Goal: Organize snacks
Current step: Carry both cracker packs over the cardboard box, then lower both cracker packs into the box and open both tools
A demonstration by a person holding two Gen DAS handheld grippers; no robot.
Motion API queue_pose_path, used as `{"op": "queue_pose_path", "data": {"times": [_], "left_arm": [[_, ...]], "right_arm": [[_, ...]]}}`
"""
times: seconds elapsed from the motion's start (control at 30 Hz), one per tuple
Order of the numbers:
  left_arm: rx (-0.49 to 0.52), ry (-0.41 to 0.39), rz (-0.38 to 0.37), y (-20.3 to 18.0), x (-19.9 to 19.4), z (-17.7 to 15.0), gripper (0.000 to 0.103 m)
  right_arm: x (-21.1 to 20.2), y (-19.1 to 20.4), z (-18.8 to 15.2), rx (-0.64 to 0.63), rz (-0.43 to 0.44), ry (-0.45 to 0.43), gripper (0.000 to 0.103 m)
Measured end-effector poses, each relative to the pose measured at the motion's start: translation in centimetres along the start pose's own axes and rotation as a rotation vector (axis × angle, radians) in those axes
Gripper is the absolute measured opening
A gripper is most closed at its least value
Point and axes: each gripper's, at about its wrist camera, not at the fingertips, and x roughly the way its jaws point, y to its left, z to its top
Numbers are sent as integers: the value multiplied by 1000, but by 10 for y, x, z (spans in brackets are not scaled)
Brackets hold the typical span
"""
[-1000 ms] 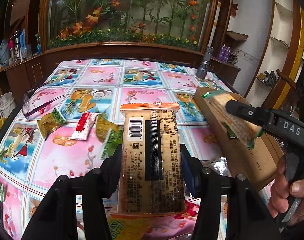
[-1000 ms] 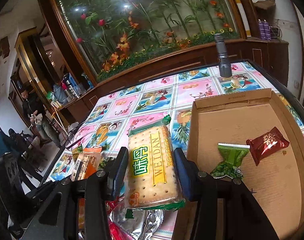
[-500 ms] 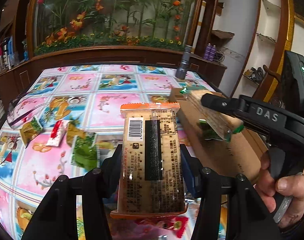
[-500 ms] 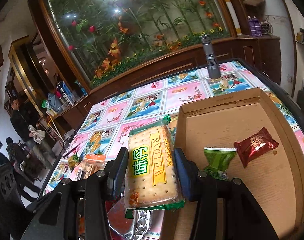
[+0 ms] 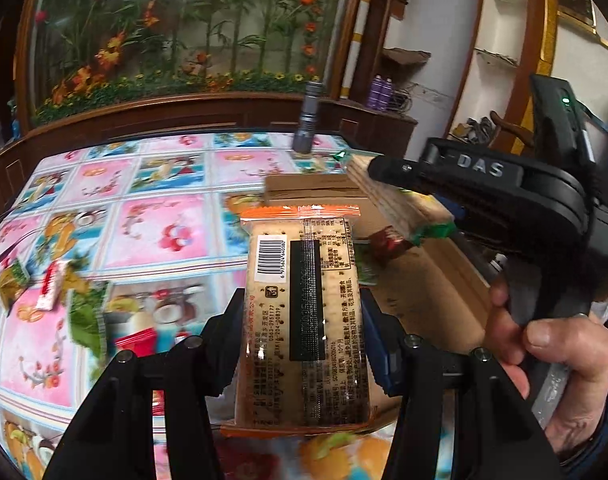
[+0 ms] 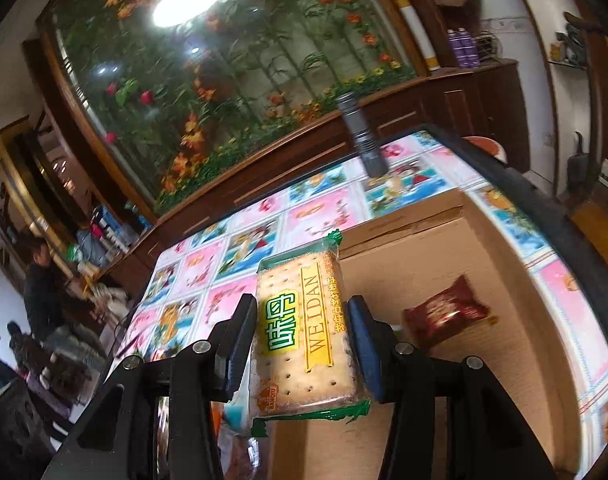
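My left gripper (image 5: 302,320) is shut on an orange-trimmed cracker pack (image 5: 304,300), barcode side up, held above the table next to the cardboard box (image 5: 436,280). My right gripper (image 6: 300,336) is shut on a green-trimmed Weidan cracker pack (image 6: 304,332) and holds it over the box (image 6: 424,272); it also shows in the left wrist view (image 5: 408,208), with the right gripper's body (image 5: 484,184) beside it. A red snack packet (image 6: 444,312) lies inside the box. A green packet in the box is mostly hidden behind the left pack.
Small snack packets (image 5: 52,288) lie on the pictured tablecloth (image 5: 160,232) at the left. A grey flashlight (image 5: 308,120) stands at the table's far edge. A wooden cabinet with flowers (image 5: 184,40) is behind. A person (image 6: 40,280) stands far left.
Both grippers moved right toward the box with their packs. The right gripper has lifted and tilted, now over the box's inside; the box looms larger in both views.
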Motion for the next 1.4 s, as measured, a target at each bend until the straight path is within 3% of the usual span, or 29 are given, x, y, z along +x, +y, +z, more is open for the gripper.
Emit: {"op": "queue_pose_path", "data": {"times": [0.23, 0.5, 0.9, 1.03, 1.4], "left_arm": [[11, 50, -81, -33, 22, 5, 52], [18, 146, -105, -51, 59, -1, 52], [37, 183, -93, -50, 67, -15, 52], [43, 190, -98, -50, 69, -16, 52], [58, 180, -85, -50, 69, -17, 52]], "right_arm": [[-12, -41, 20, 99, -40, -33, 51], [-13, -79, 26, 202, -86, -3, 50], [17, -84, 9, 190, -196, 152, 47], [19, -76, 6, 165, -187, 166, 40], [23, -71, 5, 148, -183, 181, 40]]}}
